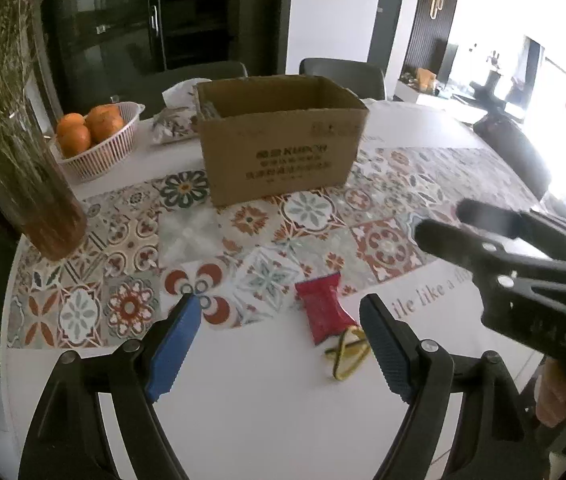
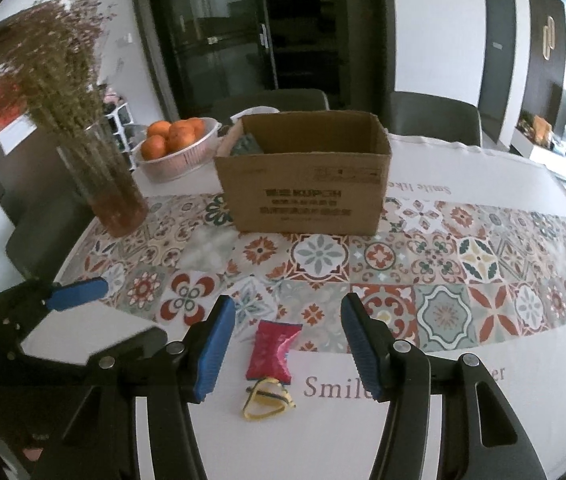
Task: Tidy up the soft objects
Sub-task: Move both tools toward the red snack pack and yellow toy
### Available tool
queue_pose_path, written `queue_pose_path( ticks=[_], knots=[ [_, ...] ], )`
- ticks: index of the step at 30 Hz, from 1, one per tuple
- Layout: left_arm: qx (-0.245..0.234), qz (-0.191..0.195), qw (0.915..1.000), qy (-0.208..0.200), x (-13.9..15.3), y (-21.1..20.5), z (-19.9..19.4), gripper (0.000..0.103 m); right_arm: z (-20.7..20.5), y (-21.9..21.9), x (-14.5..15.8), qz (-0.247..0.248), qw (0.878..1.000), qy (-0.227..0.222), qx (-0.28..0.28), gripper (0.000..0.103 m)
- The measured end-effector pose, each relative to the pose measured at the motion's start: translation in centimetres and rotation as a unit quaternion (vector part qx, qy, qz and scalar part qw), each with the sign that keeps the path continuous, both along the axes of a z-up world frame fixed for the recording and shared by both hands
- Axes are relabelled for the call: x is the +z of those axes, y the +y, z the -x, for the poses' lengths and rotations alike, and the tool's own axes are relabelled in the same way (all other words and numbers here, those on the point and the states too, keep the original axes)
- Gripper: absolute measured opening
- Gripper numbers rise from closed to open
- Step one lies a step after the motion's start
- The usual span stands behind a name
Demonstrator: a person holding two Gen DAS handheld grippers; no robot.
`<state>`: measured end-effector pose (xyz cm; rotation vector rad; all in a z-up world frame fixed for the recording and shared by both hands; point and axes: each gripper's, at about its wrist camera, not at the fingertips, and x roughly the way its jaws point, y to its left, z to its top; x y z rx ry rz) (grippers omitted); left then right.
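Right claw point(image 2: 287, 344) spread wide, empty, and the red packet point(image 2: 273, 354) lies low centre between its blue pads, a yellow band point(image 2: 267, 400) touching its near end. Left claw point(image 1: 283, 344) also spread, packet just inside its right pad. Cardboard box point(image 2: 307, 184) sits mid-frame beyond; bare white surface point(image 2: 283, 440) lies nearest the camera.

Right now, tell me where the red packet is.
The red packet lies flat on the table, near its front edge, between the right gripper's open fingers. A yellow elastic band touches its near end, and the cardboard box stands farther back.
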<state>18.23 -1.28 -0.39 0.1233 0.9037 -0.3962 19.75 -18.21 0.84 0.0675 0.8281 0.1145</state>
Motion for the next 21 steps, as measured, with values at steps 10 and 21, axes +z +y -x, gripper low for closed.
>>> queue_pose_path(
  ticks=[10, 21],
  knots=[
    [0.008, 0.011, 0.9998, 0.013, -1.6, 0.2, 1.7, 0.081, 1.4, 0.3, -0.9, -0.007, 1.0, -0.003, 0.021, 0.057],
    [0.001, 0.012, 0.9999, 0.007, -1.9, 1.2, 1.7, 0.081, 2.7, 0.6, -2.8, -0.014, 1.0, 0.015, -0.023, 0.057]
  ],
)
